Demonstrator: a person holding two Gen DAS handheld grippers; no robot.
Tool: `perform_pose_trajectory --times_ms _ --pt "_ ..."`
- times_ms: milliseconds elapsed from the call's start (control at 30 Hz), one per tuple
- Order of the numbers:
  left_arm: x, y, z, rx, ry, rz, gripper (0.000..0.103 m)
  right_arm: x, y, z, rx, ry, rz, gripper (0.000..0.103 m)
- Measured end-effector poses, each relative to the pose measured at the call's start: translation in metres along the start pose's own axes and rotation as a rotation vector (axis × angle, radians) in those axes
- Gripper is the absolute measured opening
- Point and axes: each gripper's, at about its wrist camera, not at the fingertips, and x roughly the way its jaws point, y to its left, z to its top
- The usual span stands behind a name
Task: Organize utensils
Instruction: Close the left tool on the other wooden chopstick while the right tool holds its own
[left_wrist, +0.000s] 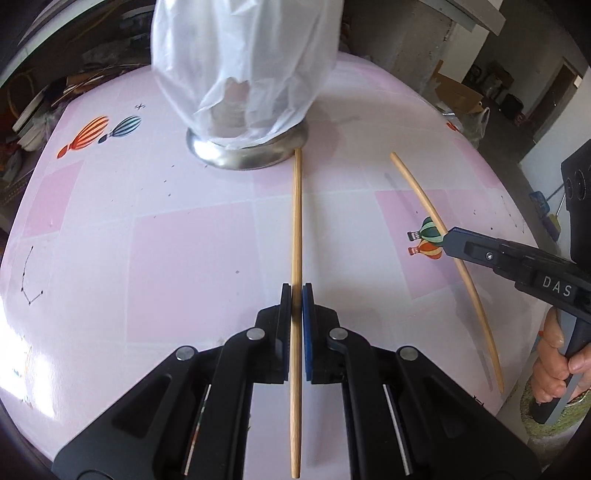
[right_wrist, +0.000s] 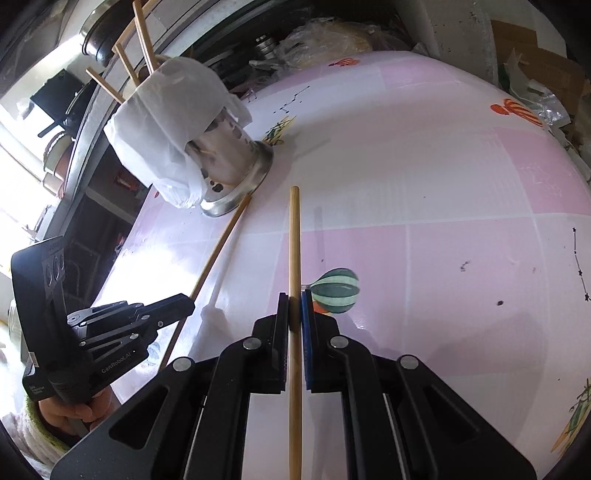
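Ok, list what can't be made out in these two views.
- Inside of the metal holder: hidden in both views by the white plastic bag draped over it.
- Holder's top: cut off by the upper edge in the left wrist view.
- Rear end of each held chopstick: runs off the bottom edge.
- Clutter beyond the table: too small and distorted.

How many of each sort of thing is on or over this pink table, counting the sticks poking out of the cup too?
Loose chopsticks held in the fingers: 2, one in the left gripper and one in the right gripper
Chopsticks standing in the holder: 4
Metal holder with a white plastic bag over it: 1
Total: 7
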Motion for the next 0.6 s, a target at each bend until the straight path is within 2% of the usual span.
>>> perform_pose_trajectory --times_ms 200,467,533,600 --pt "-0.008 0.016 -0.015 -0.060 0.008 0.001 0.005 0.010 0.015 -0.006 -0.043 0.030 -0.013 0.007" --pt "-0.010 0.021 -0.018 -0.054 0.043 -0.010 0.006 0.018 0.022 -0.009 -0.053 0.053 -0.032 0.007" --pt "-0.011 0.022 -0.013 -0.045 0.041 -0.009 0.014 0.019 0.022 -0.009 -0.052 0.055 -0.033 0.007" --pt "-0.014 0.024 -0.006 -0.033 0.029 -0.001 0.017 0.019 0.021 -0.009 -0.051 0.057 -0.035 0.007"
